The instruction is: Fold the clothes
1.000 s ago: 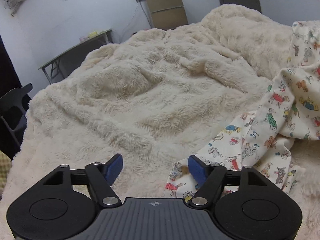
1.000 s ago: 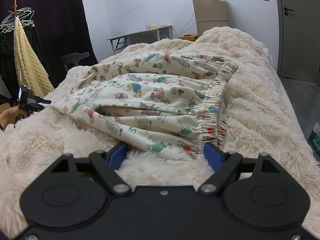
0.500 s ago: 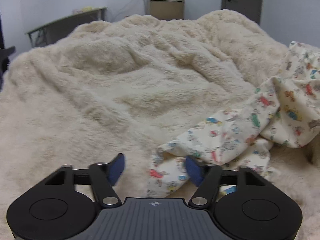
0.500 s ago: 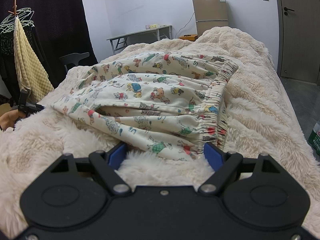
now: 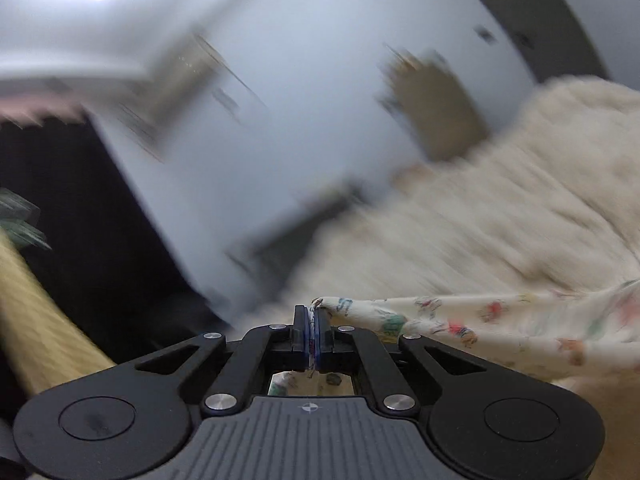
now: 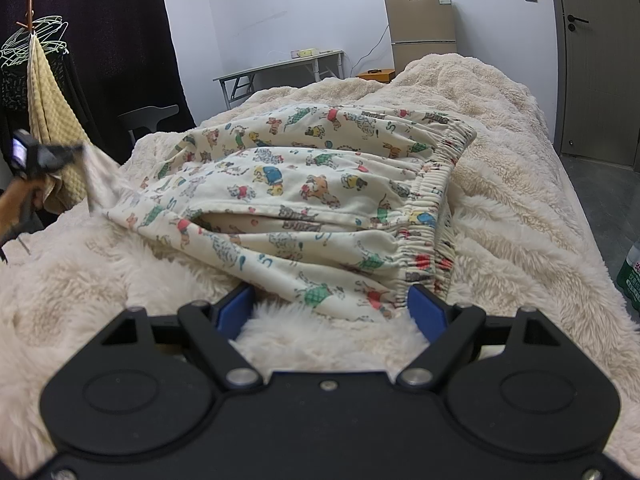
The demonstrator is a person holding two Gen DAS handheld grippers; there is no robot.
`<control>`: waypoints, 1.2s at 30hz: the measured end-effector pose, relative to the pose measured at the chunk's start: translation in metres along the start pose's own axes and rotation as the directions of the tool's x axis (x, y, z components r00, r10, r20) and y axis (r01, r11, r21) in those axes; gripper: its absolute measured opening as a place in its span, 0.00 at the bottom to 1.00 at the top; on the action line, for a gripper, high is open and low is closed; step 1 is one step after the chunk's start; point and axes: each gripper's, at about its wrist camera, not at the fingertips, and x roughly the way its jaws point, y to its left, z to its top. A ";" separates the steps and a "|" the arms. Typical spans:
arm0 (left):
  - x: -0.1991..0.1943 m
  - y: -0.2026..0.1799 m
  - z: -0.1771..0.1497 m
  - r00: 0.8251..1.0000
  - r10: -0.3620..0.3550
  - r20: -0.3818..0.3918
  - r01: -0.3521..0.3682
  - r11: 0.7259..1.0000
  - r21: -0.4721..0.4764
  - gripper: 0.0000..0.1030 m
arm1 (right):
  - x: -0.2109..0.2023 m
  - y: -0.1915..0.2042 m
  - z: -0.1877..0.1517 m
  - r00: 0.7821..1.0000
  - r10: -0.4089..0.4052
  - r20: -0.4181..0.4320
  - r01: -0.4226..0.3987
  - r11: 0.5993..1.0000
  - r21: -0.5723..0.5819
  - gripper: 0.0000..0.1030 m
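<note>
With left gripper [image 5: 311, 334] just clamped on the shorts' [image 6: 304, 200] hem and right gripper [image 6: 332, 312] wide open, empty, we carry the hem flat toward the waistband [image 6: 430, 216].

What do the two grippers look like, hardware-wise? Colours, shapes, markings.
Both match. The left gripper and right gripper have matte black bodies with two round lobes, black linkage arms on silver pivot screws, and blue pads on the fingers. The left body shows a ribbed grey centre plate with a small crosshair mark. No cables or sleeves visible.
</note>
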 end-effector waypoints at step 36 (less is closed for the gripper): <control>-0.032 -0.030 -0.151 0.771 -0.430 -0.471 0.150 0.840 -0.521 0.77 | -0.007 0.009 0.006 0.999 -0.030 -0.032 0.026 0.990 -0.138 0.80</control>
